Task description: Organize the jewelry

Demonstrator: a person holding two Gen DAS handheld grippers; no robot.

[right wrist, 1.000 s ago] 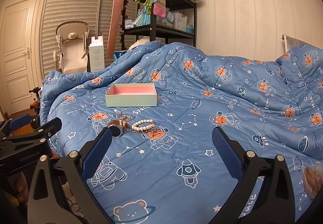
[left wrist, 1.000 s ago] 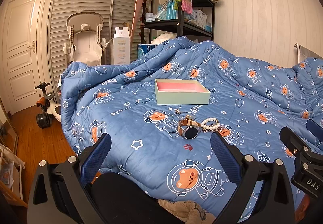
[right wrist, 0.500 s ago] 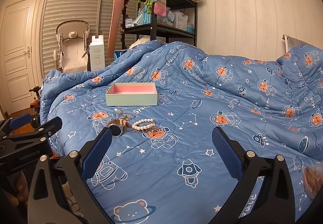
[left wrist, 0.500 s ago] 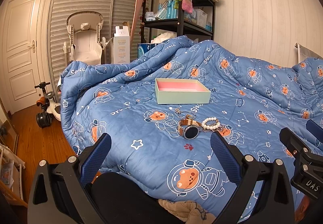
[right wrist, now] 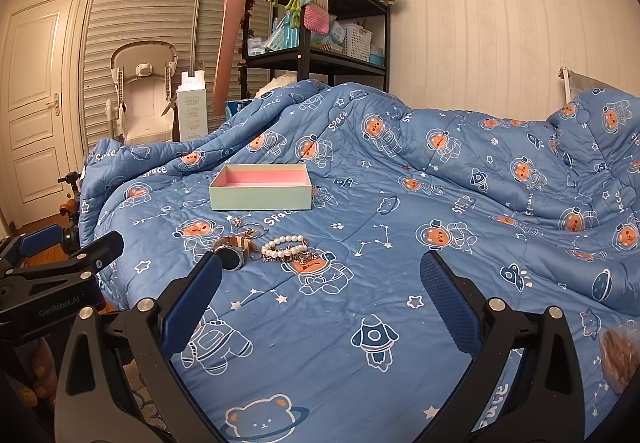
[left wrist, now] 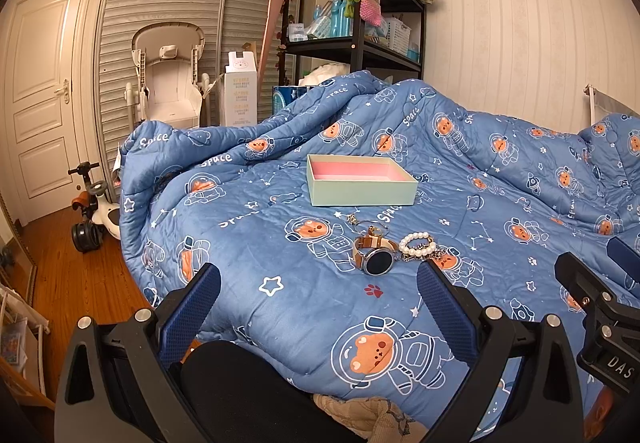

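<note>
Blue space-print quilt point(left wrist: 280, 283) spread over the bed, carrying everything that matters. Toward its far side, a shallow mint box point(left wrist: 362, 193) with a pink lining, lid off, long axis running left to right across both views; nothing visible inside, though the floor of it is only partly seen. Between box and fingers, a small cluster of jewelry: a watch point(left wrist: 376, 259) with a brown strap and dark round face, a pearl bracelet point(left wrist: 416, 243) just beside it on the right, a tangle of chain touching the pearls, and thin rings or earrings point(left wrist: 370, 229) nearer the box, too small to sort out.

Left gripper point(left wrist: 318, 299) spread wide, holding nothing, hovering at the bed's near edge; cluster straight ahead, slightly right of centre line. Right gripper point(right wrist: 320, 287) likewise spread and empty; cluster ahead and off toward its left finger point(right wrist: 192, 299), watch point(right wrist: 232, 255) nearly behind that fingertip, pearls point(right wrist: 284, 245) just right of it.

Judged from this: nothing boxed yet. Left seemingly better lined up on the watch, right on the pearls; box directly beyond either pick.
</note>
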